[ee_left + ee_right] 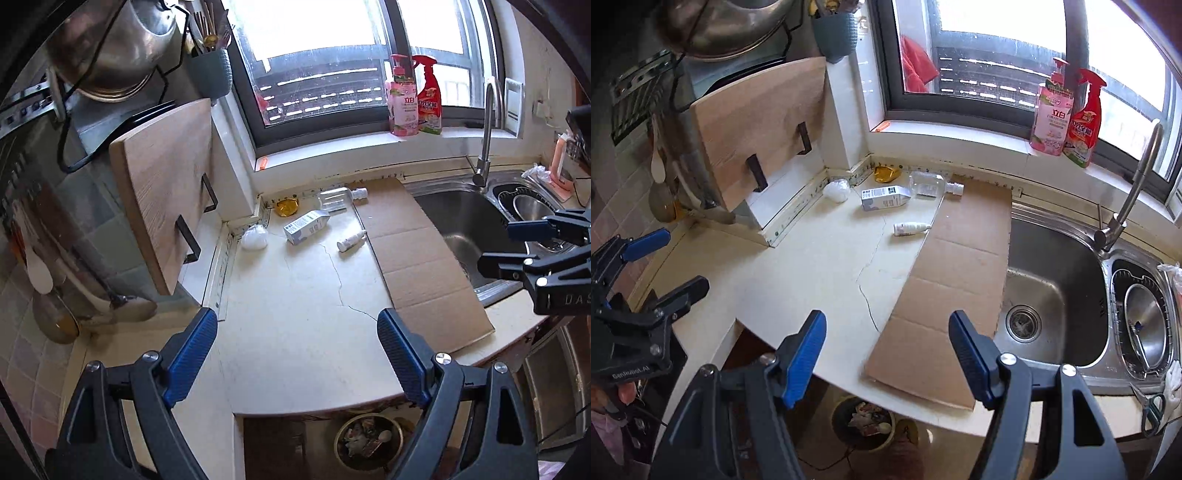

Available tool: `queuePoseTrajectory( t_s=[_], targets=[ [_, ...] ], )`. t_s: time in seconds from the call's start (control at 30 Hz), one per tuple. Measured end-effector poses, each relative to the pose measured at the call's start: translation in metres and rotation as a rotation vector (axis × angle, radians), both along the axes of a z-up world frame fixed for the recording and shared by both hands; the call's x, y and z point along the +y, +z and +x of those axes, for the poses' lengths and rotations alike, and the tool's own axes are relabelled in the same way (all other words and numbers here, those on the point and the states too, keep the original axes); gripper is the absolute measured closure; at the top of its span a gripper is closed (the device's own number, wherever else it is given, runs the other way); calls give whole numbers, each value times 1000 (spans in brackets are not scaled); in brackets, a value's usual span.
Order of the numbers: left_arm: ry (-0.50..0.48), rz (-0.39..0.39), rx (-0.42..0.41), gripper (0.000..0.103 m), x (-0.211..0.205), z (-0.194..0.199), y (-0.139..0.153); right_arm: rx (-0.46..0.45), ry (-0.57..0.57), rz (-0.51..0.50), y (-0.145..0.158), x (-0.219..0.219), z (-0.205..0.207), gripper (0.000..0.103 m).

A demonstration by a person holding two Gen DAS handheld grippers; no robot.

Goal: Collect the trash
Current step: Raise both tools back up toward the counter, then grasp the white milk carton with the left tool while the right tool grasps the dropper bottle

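Near: left gripper (297, 363), right gripper (888, 360), both spread wide, empty, above counter edge. Below: bin (863, 424) on floor. Far corner: milk carton (306, 226), clear bottle (338, 198), white wad (255, 237), small bottle (351, 240). Approach step; next, reach far, close on one item.

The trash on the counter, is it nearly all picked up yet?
Not yet. The bin below already holds some scraps. Both the left gripper and right gripper are open and empty. Still lying on the counter: milk carton, clear bottle, small white bottle, crumpled white wad, amber wrapper.
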State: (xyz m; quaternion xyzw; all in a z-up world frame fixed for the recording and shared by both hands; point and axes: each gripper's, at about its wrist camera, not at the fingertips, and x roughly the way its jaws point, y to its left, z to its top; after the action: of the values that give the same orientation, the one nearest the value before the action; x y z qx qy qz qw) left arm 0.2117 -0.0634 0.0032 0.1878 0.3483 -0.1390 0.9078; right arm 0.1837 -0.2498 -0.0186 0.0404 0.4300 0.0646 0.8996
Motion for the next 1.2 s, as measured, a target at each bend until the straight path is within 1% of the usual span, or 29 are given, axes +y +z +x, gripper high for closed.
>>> queuePoseTrajectory(
  t_s=[0.13, 0.27, 0.37, 0.47, 0.57, 0.77, 0.83, 0.93, 1.03, 1.1, 1.2],
  targets=[
    [-7, 66, 8, 16, -29, 54, -11, 54, -18, 100, -11, -21, 69, 34],
    [-12, 112, 10, 16, -54, 108, -30, 158, -59, 203, -41, -38, 148, 40],
    [9, 115, 27, 16, -70, 141, -49, 246, -86, 256, -70, -42, 194, 47],
    [54, 94, 74, 16, -76, 172, -69, 324, -113, 302, -99, -42, 232, 48],
    [92, 61, 121, 16, -75, 194, -85, 403, -135, 358, -127, -41, 263, 49],
    [138, 53, 165, 16, -70, 213, -106, 507, -169, 427, -168, -36, 300, 49],
    [146, 52, 174, 16, -68, 216, -109, 525, -177, 431, -176, -33, 308, 49],
    [155, 54, 181, 16, -65, 222, -113, 537, -189, 406, -184, -28, 318, 51],
    [165, 56, 182, 16, -64, 225, -114, 547, -190, 352, -189, -21, 326, 58],
    [168, 53, 182, 16, -63, 228, -115, 548, -177, 311, -192, -17, 331, 66],
    [174, 49, 181, 16, -62, 236, -114, 534, -156, 256, -193, -10, 335, 73]
  ],
)
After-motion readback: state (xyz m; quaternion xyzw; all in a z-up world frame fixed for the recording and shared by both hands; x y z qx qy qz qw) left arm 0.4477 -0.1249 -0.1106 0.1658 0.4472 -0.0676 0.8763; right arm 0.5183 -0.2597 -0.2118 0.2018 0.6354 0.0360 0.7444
